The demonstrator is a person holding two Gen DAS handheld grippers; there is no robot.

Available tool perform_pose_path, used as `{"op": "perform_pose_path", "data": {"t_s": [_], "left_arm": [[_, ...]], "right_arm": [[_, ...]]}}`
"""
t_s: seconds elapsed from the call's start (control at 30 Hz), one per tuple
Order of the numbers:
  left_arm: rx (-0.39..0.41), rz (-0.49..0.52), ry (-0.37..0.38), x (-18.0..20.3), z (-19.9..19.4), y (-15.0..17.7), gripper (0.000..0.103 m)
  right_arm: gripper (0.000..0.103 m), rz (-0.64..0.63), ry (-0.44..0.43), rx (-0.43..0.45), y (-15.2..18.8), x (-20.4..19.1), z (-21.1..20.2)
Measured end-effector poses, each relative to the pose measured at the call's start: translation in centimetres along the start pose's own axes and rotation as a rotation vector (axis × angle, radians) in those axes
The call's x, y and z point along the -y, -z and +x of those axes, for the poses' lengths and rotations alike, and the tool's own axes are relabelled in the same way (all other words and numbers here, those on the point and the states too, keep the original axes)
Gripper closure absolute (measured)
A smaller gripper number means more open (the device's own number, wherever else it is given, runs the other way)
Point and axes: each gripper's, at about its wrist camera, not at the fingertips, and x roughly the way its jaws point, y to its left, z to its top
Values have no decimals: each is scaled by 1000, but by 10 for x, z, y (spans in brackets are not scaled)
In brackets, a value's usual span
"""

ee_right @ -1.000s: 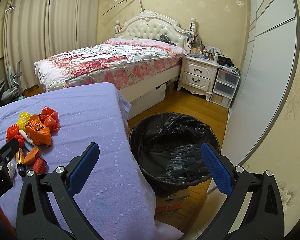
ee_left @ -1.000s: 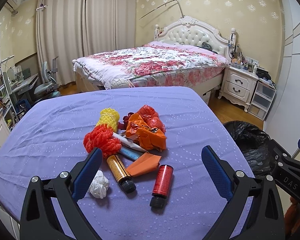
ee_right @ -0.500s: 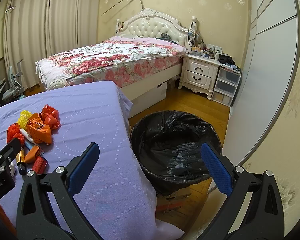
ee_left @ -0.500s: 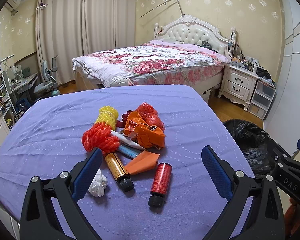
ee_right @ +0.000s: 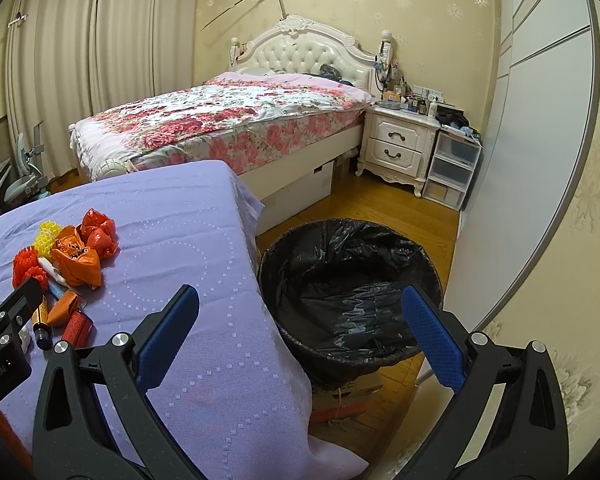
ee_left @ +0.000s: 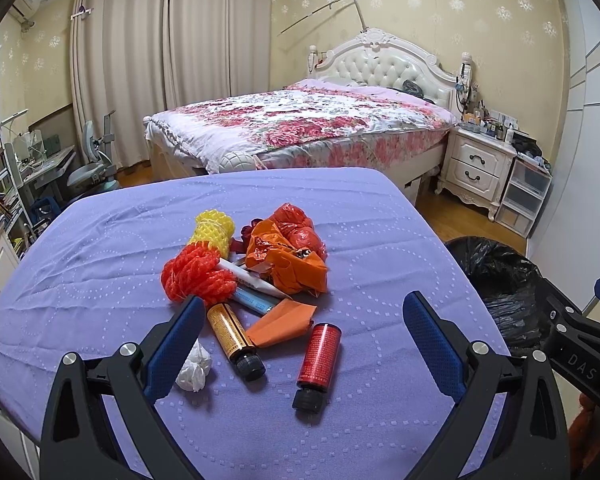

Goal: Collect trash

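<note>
Left gripper (ee_left: 304,328): fingers spread wide, empty, above the trash pile (ee_left: 256,280) on the purple table (ee_left: 380,240). Right gripper (ee_right: 300,320): fingers spread, empty, over the black-lined bin (ee_right: 348,280) beside the table.

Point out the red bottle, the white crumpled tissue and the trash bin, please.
red bottle (ee_left: 319,354), left wrist view, middle of its red body.
white crumpled tissue (ee_left: 196,368), left wrist view, centre of the wad.
trash bin (ee_right: 352,300), right wrist view, black liner inside.
</note>
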Motion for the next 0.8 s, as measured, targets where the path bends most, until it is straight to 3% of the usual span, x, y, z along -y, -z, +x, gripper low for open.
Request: {"op": "perform_pose_path", "data": {"t_s": [0.8], "left_arm": [[-13,16,11,10,0,7,7]], "right_arm": [[4,1,0,-1,0,0,0]]}}
